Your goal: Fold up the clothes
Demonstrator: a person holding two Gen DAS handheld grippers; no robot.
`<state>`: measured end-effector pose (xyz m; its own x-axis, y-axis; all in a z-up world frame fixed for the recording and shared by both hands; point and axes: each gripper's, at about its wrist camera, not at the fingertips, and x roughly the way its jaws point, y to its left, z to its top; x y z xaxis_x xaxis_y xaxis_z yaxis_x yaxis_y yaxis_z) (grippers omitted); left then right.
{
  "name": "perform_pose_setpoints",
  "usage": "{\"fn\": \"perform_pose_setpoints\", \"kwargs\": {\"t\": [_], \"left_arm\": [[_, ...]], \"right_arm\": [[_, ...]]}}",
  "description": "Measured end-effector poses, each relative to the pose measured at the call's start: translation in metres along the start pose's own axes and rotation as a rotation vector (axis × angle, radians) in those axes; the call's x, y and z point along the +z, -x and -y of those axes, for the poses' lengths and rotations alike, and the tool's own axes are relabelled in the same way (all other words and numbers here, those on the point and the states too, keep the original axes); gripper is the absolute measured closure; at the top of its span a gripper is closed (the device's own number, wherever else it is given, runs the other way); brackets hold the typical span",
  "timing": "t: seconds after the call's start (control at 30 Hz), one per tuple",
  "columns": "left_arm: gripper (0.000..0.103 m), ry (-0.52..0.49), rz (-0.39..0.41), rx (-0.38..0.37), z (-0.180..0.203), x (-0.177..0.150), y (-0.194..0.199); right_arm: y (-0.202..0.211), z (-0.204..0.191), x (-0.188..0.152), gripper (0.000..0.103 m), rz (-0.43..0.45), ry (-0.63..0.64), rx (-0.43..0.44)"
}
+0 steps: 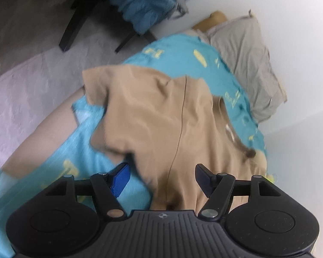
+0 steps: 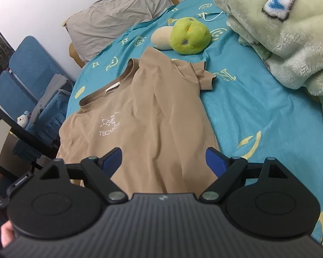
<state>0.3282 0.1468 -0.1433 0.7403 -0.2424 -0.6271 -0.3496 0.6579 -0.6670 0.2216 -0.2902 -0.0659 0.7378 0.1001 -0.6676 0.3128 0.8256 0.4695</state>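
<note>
Shirt (image 2: pixel 140 116): lower hem hidden behind the right gripper (image 2: pixel 164 161) body; one side folded over itself, covering the part of the front beneath. In the left wrist view the shirt (image 1: pixel 161 116) is motion-blurred and its near end hidden by the left gripper (image 1: pixel 161 178).
Blanket (image 2: pixel 290 43), right of the shirt: cut off by the picture's edge.
Pillow (image 2: pixel 118 15), beyond the shirt: top cut off.
Toy (image 2: pixel 23 119), left of the shirt: too small to tell.

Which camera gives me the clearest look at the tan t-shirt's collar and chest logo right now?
The right wrist view. There the tan t-shirt lies sharp and front-up on the teal bedsheet, with collar and logo both visible. The left wrist view is motion-blurred and shows only plain tan fabric with a seam; no collar or logo.
</note>
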Motion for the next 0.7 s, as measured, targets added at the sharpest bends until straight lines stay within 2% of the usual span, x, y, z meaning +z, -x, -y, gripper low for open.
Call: {"fn": "perform_pose_setpoints", "kwargs": {"t": [0.1,0.17,0.23,0.3,0.37,0.47,0.53,0.57,0.63,0.7], "left_arm": [[0.047,0.011,0.023,0.017,0.000,-0.002,-0.008],[0.061,0.018,0.038,0.029,-0.001,-0.003,-0.014],[0.091,0.025,0.053,0.041,-0.001,-0.004,-0.019],[0.099,0.017,0.061,0.065,-0.001,0.003,-0.025],[0.100,0.013,0.096,0.077,0.000,0.015,-0.021],[0.100,-0.041,0.150,0.085,0.006,0.050,-0.013],[0.100,-0.133,0.193,0.143,0.017,0.075,-0.015],[0.100,-0.182,0.191,0.163,0.021,0.083,-0.019],[0.099,-0.272,0.134,0.207,0.025,0.090,-0.033],[0.097,-0.274,0.091,0.191,0.024,0.086,-0.033]], "right_arm": [[-0.001,0.000,-0.001,0.017,-0.002,0.004,-0.001],[-0.002,0.001,-0.002,0.017,-0.003,0.006,-0.006],[-0.004,0.003,-0.002,0.017,-0.013,-0.010,-0.005],[-0.007,0.005,-0.002,0.017,-0.022,-0.022,-0.005],[-0.009,0.004,-0.002,0.017,-0.026,-0.020,-0.007],[-0.011,0.003,-0.003,0.017,-0.032,-0.016,-0.011],[-0.013,0.003,-0.004,0.017,-0.032,-0.010,-0.016],[-0.012,0.003,-0.004,0.017,-0.028,-0.006,-0.025],[-0.013,0.002,-0.003,0.017,-0.017,-0.001,-0.041],[-0.013,0.001,-0.002,0.017,-0.006,0.010,-0.052]]}}
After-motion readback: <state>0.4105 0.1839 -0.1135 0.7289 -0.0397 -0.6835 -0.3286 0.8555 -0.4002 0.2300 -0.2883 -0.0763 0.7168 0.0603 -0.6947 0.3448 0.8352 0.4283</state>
